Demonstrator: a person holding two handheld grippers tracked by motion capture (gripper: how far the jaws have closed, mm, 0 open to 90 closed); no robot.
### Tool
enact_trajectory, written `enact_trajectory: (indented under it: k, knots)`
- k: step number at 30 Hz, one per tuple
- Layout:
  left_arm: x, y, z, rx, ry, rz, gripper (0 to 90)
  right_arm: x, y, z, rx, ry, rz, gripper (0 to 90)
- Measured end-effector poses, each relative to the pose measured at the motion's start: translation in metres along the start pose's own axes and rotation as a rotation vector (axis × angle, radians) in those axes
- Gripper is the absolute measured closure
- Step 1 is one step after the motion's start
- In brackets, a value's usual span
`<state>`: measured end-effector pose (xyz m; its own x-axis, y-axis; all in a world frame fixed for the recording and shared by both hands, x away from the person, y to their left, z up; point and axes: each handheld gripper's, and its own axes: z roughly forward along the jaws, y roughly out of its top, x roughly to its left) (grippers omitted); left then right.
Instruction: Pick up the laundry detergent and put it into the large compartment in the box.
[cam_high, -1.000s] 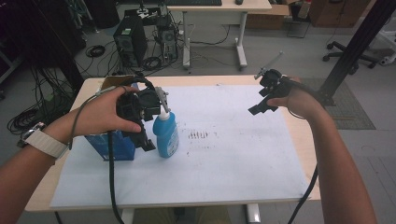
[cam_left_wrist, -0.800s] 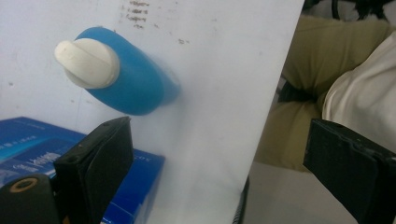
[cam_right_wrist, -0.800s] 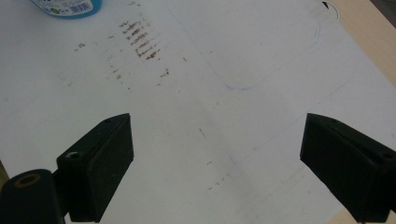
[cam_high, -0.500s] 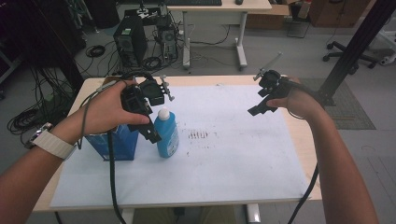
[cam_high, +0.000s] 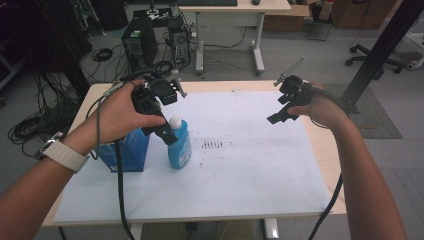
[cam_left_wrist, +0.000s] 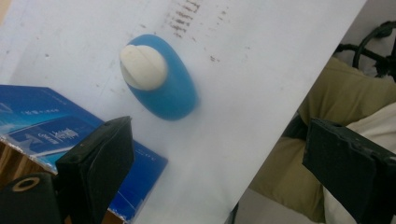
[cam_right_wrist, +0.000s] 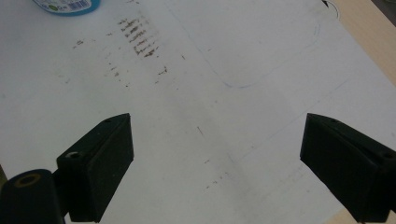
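A blue bottle (cam_high: 180, 146) with a white cap (cam_high: 175, 121) stands upright on the white sheet (cam_high: 240, 175), just right of a blue box (cam_high: 122, 152). My left gripper (cam_high: 161, 125) hovers above and slightly behind the bottle, open and holding nothing. In the left gripper view I look down on the bottle (cam_left_wrist: 169, 93) and its cap (cam_left_wrist: 144, 66), both beyond the wide-apart jaws of that gripper (cam_left_wrist: 224, 172). My right gripper (cam_high: 281, 105) hangs over the right part of the sheet, and its own view shows it (cam_right_wrist: 215, 172) open and empty.
Dark smudge marks (cam_high: 213, 144) lie mid-sheet right of the bottle. The wooden table edge (cam_right_wrist: 369, 28) runs beyond the sheet. The person's khaki-clad legs (cam_left_wrist: 336, 107) sit past the table's near edge. Desks, computers and cables (cam_high: 150, 45) stand behind the table.
My left gripper has risen and pulled back from the bottle's side to above it. The bottle stays upright by the box. My right gripper has held still.
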<state>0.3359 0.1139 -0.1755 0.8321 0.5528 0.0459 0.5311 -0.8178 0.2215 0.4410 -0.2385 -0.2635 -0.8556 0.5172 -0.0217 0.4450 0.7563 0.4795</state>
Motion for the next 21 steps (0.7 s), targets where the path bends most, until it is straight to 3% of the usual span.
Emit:
enact_trajectory:
  k: [12,21]
  knots:
    - [0.004,0.007,0.000,-0.018,0.030,-0.134,9.4,0.002,0.002,0.002,0.006,0.003,-0.008,9.7]
    - [0.004,0.013,-0.001,-0.011,0.034,-0.163,9.7,0.002,0.001,0.002,0.007,0.004,-0.011,9.7]
